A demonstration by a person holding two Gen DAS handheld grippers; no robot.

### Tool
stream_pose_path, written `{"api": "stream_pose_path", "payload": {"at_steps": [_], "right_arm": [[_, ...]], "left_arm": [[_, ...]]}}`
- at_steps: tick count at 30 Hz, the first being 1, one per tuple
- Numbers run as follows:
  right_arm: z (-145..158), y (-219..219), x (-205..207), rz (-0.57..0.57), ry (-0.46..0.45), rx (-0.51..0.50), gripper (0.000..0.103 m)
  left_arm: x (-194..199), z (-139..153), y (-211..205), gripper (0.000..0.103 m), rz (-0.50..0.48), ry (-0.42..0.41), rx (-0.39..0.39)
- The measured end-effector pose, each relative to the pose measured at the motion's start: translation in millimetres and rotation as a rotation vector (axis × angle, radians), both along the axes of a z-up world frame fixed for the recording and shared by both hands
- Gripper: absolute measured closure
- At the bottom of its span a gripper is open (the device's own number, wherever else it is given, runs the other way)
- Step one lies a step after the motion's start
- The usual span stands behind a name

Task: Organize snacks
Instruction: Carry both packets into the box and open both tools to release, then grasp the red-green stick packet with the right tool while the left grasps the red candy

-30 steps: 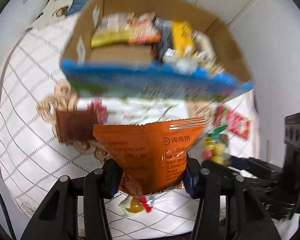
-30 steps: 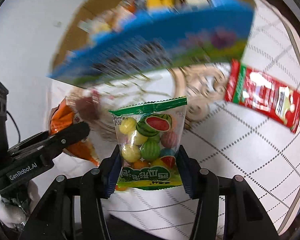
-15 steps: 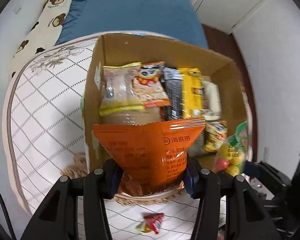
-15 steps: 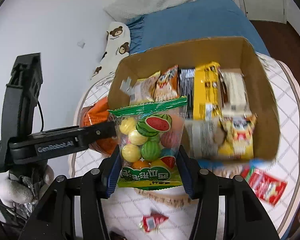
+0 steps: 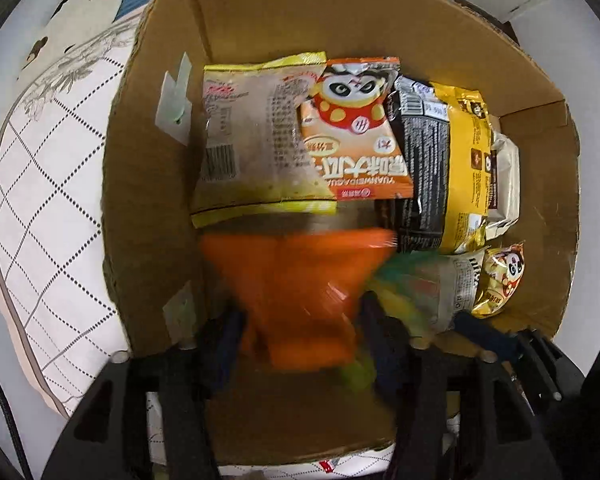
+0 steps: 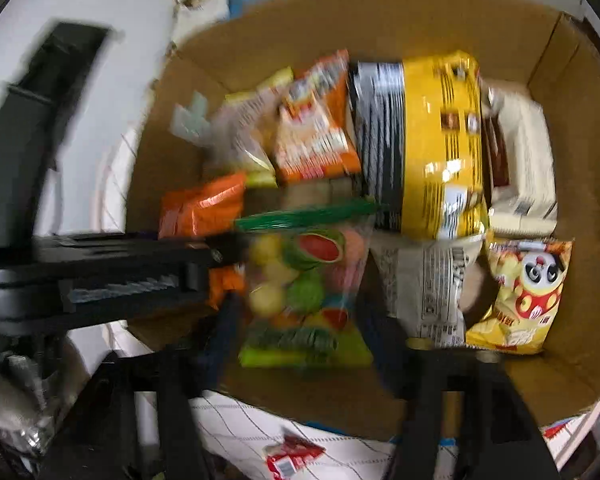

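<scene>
An open cardboard box (image 5: 152, 184) holds several snack packets. My left gripper (image 5: 300, 320) is shut on an orange snack packet (image 5: 300, 288) and holds it inside the box near the front left; it is blurred. My right gripper (image 6: 300, 320) is shut on a clear fruit-candy bag (image 6: 304, 288) with a green top, inside the box beside the orange packet (image 6: 204, 208). The candy bag shows blurred in the left wrist view (image 5: 400, 288). The left gripper's body (image 6: 100, 264) crosses the right wrist view.
In the box lie a yellow-edged packet (image 5: 256, 148), a panda packet (image 5: 356, 132), a black and yellow bag (image 6: 420, 140), a white packet (image 6: 520, 160) and a small panda chips bag (image 6: 528, 292). A red wrapped snack (image 6: 292, 456) lies on the quilted cloth (image 5: 48, 200).
Both grippers have moved forward and down into the box with their packets. The box now fills both views.
</scene>
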State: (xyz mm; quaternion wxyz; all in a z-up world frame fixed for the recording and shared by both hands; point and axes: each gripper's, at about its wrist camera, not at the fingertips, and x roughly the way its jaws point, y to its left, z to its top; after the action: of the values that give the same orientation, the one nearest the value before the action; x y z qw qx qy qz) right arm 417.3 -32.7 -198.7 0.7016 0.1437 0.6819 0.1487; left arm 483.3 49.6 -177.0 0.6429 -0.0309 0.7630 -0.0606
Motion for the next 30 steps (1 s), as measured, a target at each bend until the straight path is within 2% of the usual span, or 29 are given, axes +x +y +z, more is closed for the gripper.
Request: {"api": "stream_pose_path", "payload": {"at_steps": [1, 7, 15, 16, 22, 30], "right_arm": [[0, 1, 0, 0.006, -0.004, -0.013, 0.005], [2, -2, -1, 0.009, -0.016, -0.063, 0.005], [17, -34, -13, -0.040, -0.056, -0.112, 0.004], [19, -38, -15, -0.049, -0.071, -0.118, 0.004], [32, -61, -28, -0.095, -0.123, -0.170, 0.004], [64, -75, -53, -0.133, -0.247, -0.251, 0.004]], "left_arm": [[0, 0, 0, 0.025, 0.006, 0.000, -0.007], [-7, 5, 5, 0.025, 0.014, -0.028, 0.007], [-25, 21, 5, 0.025, 0.024, -0.097, 0.017], [-27, 23, 6, 0.025, 0.009, -0.144, 0.021], [-51, 49, 6, 0.025, 0.015, -0.274, 0.061], [-85, 87, 7, 0.025, 0.010, -0.432, 0.062]]}}
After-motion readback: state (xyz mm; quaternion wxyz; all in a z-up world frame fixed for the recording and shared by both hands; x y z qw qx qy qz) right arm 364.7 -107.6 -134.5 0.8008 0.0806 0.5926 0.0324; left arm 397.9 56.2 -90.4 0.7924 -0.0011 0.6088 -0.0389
